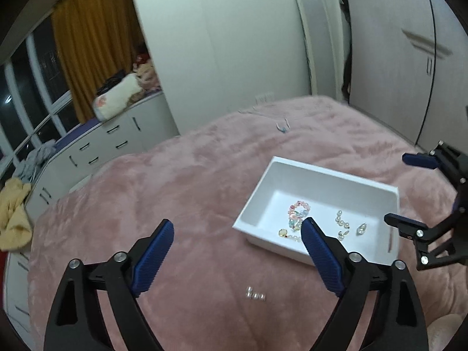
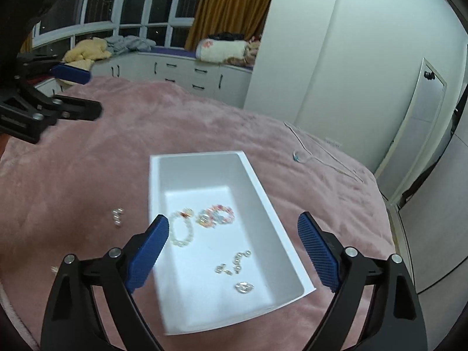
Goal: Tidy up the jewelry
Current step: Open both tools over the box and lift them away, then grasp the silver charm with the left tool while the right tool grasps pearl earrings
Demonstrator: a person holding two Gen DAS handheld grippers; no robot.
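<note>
Pink plush bedding [image 1: 175, 193] covered the bed that filled both wrist views, with white wardrobes [image 1: 234, 44] behind it, a mustard curtain [image 2: 234, 5] beside dark window panes, and a low run of white drawers [image 2: 187, 73] under the window carrying crumpled clothes and a folded blanket. On the bedding sat a white rectangular tray [image 2: 260, 199], open at the top. Inside it lay a pastel bead bracelet [image 2: 218, 215], a pearl bracelet [image 2: 181, 231] just beside it, a scatter of small pearl earrings [image 2: 237, 261] nearer the close end, and a clear crystal piece [image 2: 244, 287] apart from them. Outside the tray, on the bedding to its left in the right wrist view, rested a small cluster of pearl studs [image 1: 256, 295], lying between the arms of the left tongs [image 1: 237, 228] as that camera saw them but not touched by the pads. The left tongs stood wide apart with nothing between their blue pads. The right tongs [image 2: 234, 223] were likewise spread wide and empty, held above the tray, their pads clear of the jewelry below. A thin white cord [image 2: 310, 152] with a small blue end lay across the far part of the bedding, well apart from the tray.
</note>
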